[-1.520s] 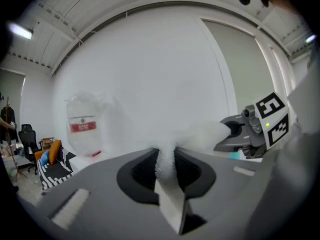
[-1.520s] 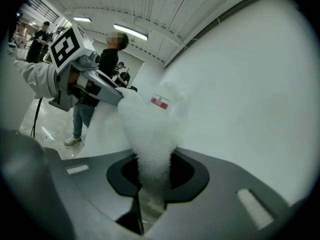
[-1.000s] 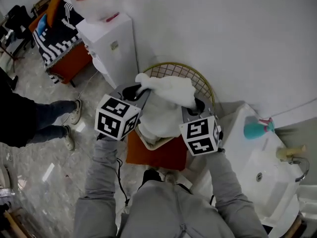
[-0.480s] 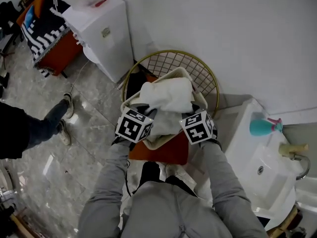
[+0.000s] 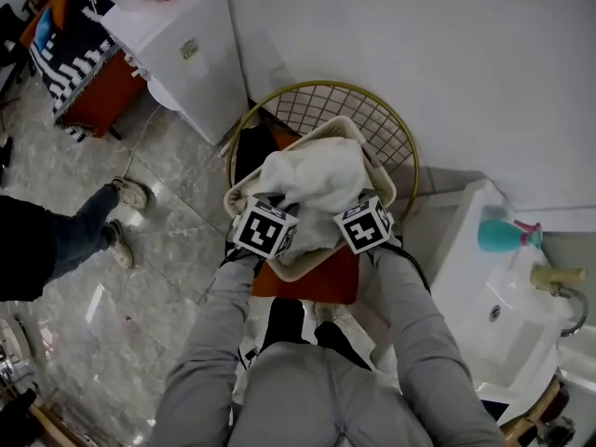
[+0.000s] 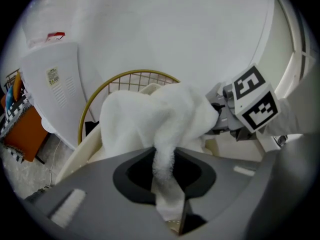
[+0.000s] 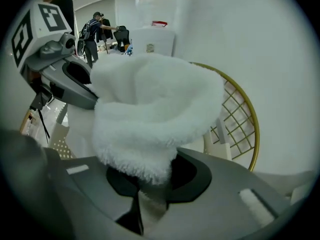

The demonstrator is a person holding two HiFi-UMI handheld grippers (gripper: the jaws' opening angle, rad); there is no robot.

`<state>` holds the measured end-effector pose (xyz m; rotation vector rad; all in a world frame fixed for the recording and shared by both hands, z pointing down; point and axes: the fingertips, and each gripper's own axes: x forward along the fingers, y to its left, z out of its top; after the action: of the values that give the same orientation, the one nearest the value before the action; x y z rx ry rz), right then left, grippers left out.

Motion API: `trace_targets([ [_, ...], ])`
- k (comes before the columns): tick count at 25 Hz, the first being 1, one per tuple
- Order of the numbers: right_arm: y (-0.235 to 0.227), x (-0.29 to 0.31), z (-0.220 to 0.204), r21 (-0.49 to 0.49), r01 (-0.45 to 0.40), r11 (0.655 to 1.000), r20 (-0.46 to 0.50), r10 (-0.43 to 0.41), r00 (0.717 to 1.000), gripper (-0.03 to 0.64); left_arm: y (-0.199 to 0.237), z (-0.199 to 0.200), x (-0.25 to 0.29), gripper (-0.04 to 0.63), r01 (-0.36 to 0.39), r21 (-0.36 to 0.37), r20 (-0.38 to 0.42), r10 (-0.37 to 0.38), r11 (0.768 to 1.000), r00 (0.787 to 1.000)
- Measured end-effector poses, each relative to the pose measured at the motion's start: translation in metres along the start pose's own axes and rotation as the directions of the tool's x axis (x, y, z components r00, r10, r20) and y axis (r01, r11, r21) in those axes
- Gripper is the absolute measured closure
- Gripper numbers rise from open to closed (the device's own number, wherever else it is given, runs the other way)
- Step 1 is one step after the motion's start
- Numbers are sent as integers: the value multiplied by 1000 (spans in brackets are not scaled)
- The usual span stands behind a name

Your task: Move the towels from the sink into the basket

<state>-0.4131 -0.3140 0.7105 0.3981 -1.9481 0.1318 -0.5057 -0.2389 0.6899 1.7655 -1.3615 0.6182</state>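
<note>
A white towel (image 5: pixel 315 182) hangs between my two grippers, low over the cream basket (image 5: pixel 244 189) on the floor. My left gripper (image 5: pixel 282 214) is shut on the towel's left edge; in the left gripper view the towel (image 6: pixel 155 121) runs down into the closed jaws. My right gripper (image 5: pixel 346 214) is shut on the right edge, and the towel (image 7: pixel 152 114) bulges over its jaws in the right gripper view. The white sink (image 5: pixel 494 317) sits at the lower right; no towel shows in it.
A gold wire frame (image 5: pixel 372 124) stands behind the basket against the white wall. A white cabinet (image 5: pixel 186 49) is at the upper left. A teal bottle (image 5: pixel 503 236) and a tap (image 5: pixel 557 277) sit on the sink. A person's legs (image 5: pixel 84 231) stand at left.
Both grippers have come down and closer together with the towel, from above the basket to low over it. The towel now sags into the basket.
</note>
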Motion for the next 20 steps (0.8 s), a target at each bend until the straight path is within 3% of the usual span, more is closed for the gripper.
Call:
trace_targets([
  [7,2,-6,2,-5,-40,999,24,40,999,545,-5,3,-6,475,57,-8,41,-56,998,998],
  [10,1,-10,3,-20,-34,999,17,35,999,543,-8,5,-8,385,60,-6,51,-60,998,997],
  [12,0,-13,3,-23,-25,999,17,26,1000,525,-9,6,-11,373,56,-5,60,-55,998,997],
  [20,-14,-53,12,99,-17,995,137,4,991,459,-5,12,-38,373,32,-51,148,-24,998,989],
])
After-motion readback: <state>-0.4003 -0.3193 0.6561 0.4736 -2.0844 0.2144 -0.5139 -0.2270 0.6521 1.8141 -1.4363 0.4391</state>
